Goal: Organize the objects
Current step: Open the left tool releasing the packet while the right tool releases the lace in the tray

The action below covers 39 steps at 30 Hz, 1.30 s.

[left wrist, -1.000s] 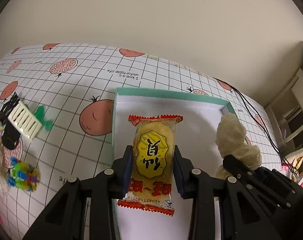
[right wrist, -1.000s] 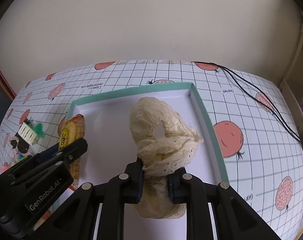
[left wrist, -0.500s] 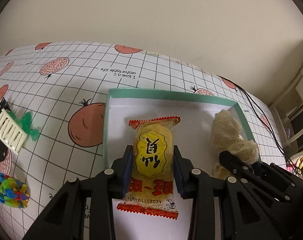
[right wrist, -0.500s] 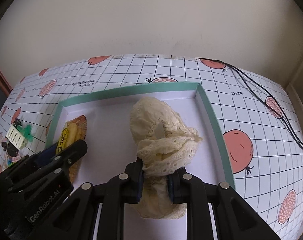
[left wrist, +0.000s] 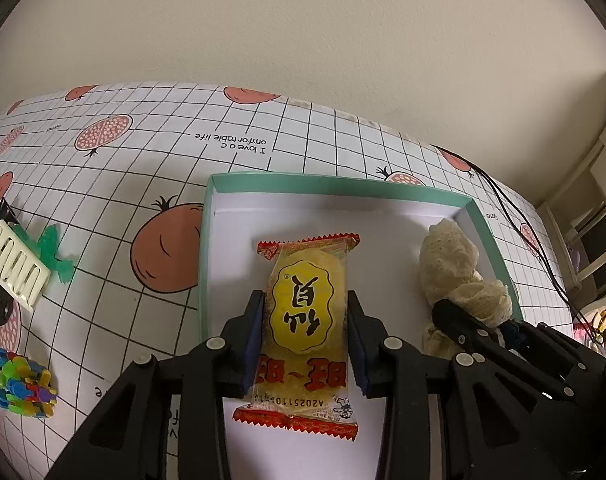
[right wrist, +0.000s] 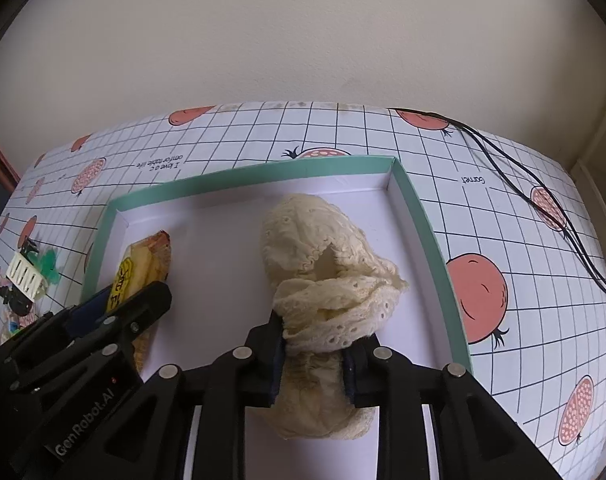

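Left wrist view: left gripper (left wrist: 305, 322) has its jaws clamped on the long sides of a snack packet (left wrist: 307, 320), a yellow cracker in clear wrap with red crimped ends, held lengthwise over the white floor of a shallow box (left wrist: 335, 186) with a teal rim. Packet sits toward the box's left half, clear of the left wall. Right wrist view: right gripper (right wrist: 313, 354) has its jaws clamped on the bunched middle of a cream lace scrunchie (right wrist: 327, 280), which flops forward over the right half of the same box, near but not touching the right wall. Can't tell from either view whether packet or scrunchie is already resting on the box floor or hanging just above it. Step in hand looks like placing both items in the box. To do it well: lower each until it bears on the floor, then part the jaws straight out, no twisting, so the packet stays flat and square to the walls. Scrunchie is soft and may snag on a pad, so open wide and lift straight back. Keep the two grippers apart; they sit close side by side here and could bump on withdrawal. Still out on the bench (left wrist: 151, 148), well left of the box: white comb-like clip (left wrist: 13, 264), green piece (left wrist: 57, 258), colourful plastic cluster (left wrist: 23, 382).
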Available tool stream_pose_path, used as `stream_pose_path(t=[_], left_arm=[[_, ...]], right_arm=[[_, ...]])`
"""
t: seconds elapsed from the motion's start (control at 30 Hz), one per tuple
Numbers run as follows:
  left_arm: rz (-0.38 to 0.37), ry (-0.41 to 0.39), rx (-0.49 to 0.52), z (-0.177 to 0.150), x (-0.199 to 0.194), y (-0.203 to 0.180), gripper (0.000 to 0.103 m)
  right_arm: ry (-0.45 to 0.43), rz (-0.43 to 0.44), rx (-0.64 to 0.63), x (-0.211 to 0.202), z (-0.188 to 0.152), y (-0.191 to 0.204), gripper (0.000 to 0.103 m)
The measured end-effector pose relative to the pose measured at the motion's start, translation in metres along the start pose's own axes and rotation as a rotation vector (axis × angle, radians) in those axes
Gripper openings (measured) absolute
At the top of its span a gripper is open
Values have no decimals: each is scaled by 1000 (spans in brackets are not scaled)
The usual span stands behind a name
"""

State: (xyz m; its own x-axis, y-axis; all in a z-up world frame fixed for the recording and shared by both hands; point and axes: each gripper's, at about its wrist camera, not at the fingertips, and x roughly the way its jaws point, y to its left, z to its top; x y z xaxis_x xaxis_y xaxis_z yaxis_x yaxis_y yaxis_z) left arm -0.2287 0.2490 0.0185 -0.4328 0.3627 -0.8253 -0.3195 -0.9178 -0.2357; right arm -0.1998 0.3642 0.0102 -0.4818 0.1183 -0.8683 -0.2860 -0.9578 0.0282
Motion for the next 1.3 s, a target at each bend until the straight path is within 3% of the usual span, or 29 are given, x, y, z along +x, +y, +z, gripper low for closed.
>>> stream_pose_path(t=[0.17,0.53,0.67,0.93,1.1,1.3], left_arm=[[-6,-2,-15,0,-4,-1,48],[-2,-35,-23,0,-35,0,49],[7,-44,-32,0,-45,3,53],[35,-53,-42,-3,-57,13,54],[77,-43,-49,-6,-58,21,55],[116,-32,-64,-11,-61,33,72]], right_arm=[[0,-8,5,-3,1,-2,39],[-24,0,9,-26,-1,-2,50],[-41,8,16,-32,-4,-2,61],[-50,-9,25,-40,-13,-3,63],[-56,-14,19,-42,-19,-1,77],[-62,-21,11,-47,-23,3,91]])
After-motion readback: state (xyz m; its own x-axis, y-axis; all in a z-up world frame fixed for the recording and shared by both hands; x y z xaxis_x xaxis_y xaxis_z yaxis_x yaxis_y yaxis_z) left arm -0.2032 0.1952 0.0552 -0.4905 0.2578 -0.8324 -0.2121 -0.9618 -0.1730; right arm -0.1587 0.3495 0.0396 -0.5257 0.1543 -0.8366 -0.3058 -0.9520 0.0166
